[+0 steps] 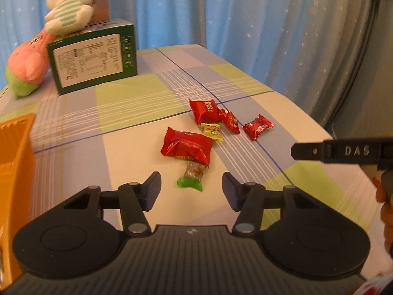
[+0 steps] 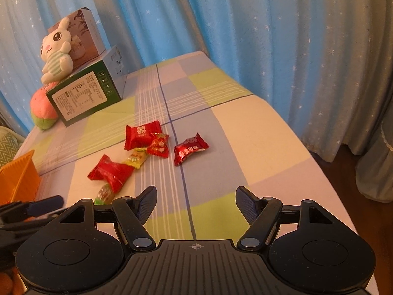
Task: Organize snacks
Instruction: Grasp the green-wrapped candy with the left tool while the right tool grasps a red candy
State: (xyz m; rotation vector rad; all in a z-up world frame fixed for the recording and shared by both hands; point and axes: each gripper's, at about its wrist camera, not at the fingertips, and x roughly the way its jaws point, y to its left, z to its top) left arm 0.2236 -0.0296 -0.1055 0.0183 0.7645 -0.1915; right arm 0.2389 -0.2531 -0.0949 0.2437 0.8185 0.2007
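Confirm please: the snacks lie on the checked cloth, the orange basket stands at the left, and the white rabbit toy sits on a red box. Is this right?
Only the box is wrong. The white rabbit toy sits on a green box, not red, as the right wrist view shows.

Blue star-dotted curtains behind a plaid-clothed table, warm light.

I see six wrapped snacks lying clustered on the worktop: four red, one yellow, one green-ended.
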